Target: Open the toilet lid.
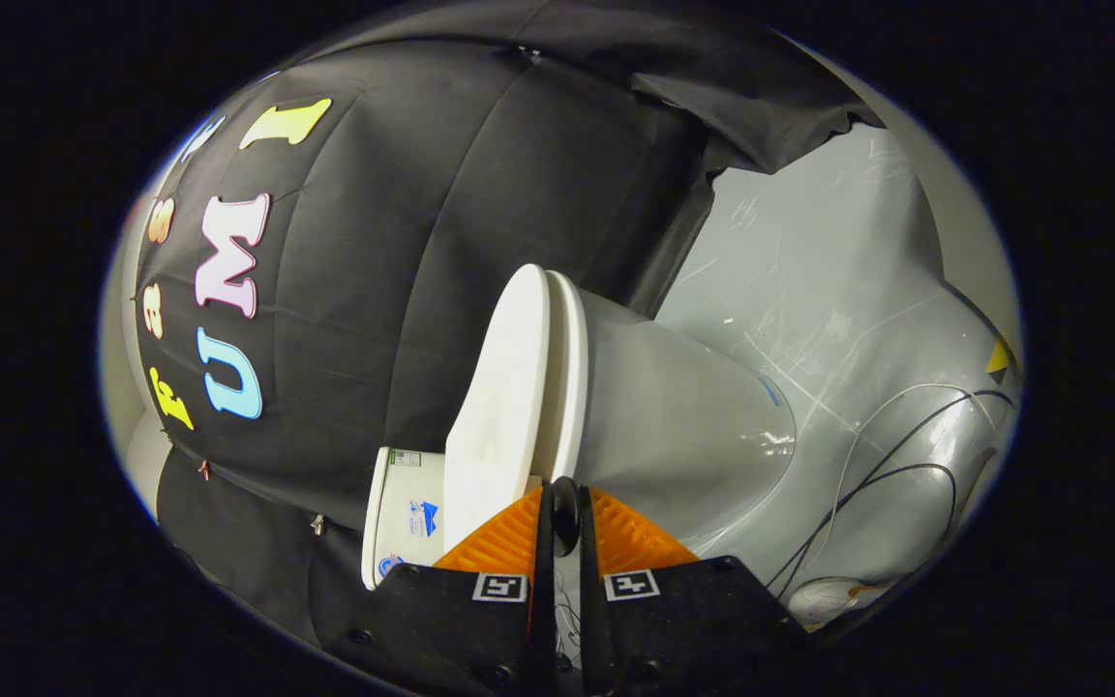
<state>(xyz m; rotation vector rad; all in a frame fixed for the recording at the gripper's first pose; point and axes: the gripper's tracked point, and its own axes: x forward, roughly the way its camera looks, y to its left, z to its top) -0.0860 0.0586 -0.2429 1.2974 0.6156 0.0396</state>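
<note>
Now tongs (564, 513) nearly closed, gripping nothing, just short of toilet lid (499, 387) edge; lid down; next: hook, lift.

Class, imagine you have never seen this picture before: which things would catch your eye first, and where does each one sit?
First, the white toilet, looming just ahead of the fingers, its lid lying closed against the seat. Next, the gripper: its fingers stand nearly together, their tips right at the lid's edge. Beyond the toilet bowl, loose cables trail across the shiny grey floor.
</note>
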